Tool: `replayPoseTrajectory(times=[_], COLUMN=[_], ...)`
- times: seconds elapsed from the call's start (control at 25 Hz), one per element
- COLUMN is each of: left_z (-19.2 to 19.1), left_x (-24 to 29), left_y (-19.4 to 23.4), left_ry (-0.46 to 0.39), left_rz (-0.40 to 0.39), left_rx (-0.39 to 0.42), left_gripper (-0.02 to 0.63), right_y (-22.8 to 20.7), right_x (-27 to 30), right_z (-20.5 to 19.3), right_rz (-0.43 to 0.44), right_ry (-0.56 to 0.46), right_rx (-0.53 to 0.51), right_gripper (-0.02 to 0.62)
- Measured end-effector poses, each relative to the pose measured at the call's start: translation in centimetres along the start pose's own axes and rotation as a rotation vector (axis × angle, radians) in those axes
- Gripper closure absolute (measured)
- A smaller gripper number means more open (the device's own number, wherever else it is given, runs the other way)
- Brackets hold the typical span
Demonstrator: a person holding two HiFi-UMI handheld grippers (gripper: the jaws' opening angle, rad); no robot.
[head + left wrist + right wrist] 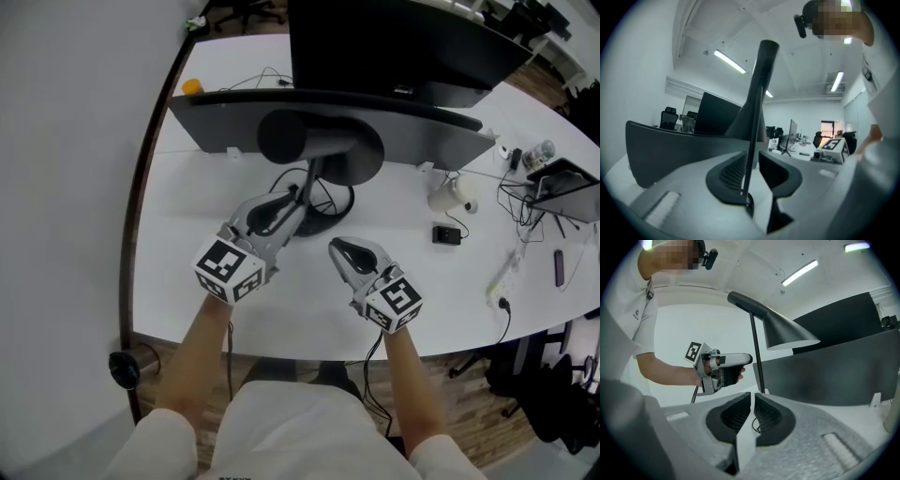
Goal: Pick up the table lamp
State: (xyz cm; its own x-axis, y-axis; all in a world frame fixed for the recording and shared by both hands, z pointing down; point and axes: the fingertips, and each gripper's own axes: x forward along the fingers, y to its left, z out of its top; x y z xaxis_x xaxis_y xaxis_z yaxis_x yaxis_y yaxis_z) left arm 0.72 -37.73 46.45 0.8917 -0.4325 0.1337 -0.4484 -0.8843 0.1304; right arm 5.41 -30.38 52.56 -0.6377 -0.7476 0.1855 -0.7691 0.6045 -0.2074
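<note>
With the table lamp (319, 141) standing on the white table (187, 187), the left gripper (292, 199) is straddling its stem (755, 117) with jaws parted, the right gripper (337, 247) is hovering clenched and empty, and clamping then lifting is likely coming next.

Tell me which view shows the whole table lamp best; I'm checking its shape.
Right gripper view: table lamp in profile, shade and stem. Left gripper view shows mainly the stem; head view, shade and base from above.

Grey left claw (292, 197), grey right claw (337, 247), black ridged pads (733, 416), black-and-white marker cubes (228, 267), white short sleeve (644, 329)
</note>
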Motion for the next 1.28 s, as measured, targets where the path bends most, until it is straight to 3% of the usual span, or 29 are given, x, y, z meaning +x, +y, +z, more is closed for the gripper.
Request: replayPoseTrajectory(times=[0.4, 0.8, 1.28], left_z=[0.4, 2.5, 2.3], left_x=[2.6, 3.9, 4.0], left_y=[0.0, -0.1, -0.1], left_ry=[0.016, -0.013, 0.000], left_rz=[-0.093, -0.175, -0.263], left_rx=[0.080, 0.142, 0.153], left_gripper=[0.430, 0.499, 0.497], right_y=[-1.0, -1.3, -2.0], right_x=[2.1, 2.3, 4.4], right_z=[-1.5, -2.6, -2.7], right_rz=[-0.012, -0.054, -0.064], right_ry=[0.015, 0.008, -0.022], right_rx=[-0.003, 0.015, 0.029], right_gripper=[0.571, 0.571, 0.571])
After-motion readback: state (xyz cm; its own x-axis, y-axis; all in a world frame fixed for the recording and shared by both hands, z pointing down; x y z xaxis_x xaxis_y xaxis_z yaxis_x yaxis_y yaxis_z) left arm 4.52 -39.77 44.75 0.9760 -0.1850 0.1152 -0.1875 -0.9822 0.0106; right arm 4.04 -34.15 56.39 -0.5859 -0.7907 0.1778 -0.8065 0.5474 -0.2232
